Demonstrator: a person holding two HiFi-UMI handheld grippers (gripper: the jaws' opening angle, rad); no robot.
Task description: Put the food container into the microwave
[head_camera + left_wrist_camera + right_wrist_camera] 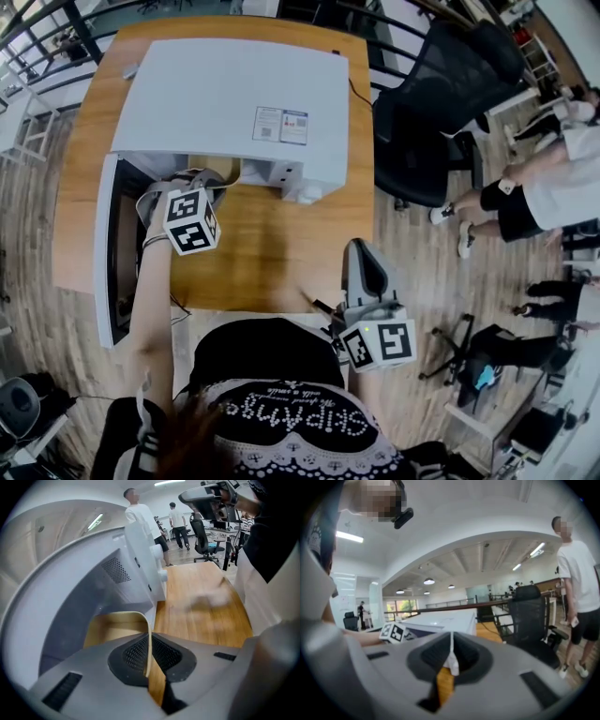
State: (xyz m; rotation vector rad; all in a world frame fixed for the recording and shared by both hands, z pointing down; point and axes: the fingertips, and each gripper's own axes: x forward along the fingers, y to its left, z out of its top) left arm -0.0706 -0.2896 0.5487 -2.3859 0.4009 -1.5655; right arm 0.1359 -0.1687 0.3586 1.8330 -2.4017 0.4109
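Left tongs (149, 660) pinch the rim of the food container (115, 626).

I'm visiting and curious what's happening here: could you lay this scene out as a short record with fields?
Setting: white microwave on a wooden table, door swung open
Left gripper: shut on the rim of a beige food container, at the microwave's opening
Right gripper: shut, empty, near the table's front edge
Bystanders: people beside office chairs

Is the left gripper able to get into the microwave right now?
Likely yes: its door stands wide open, and the left gripper, gripping the food container by its rim, is at the opening.
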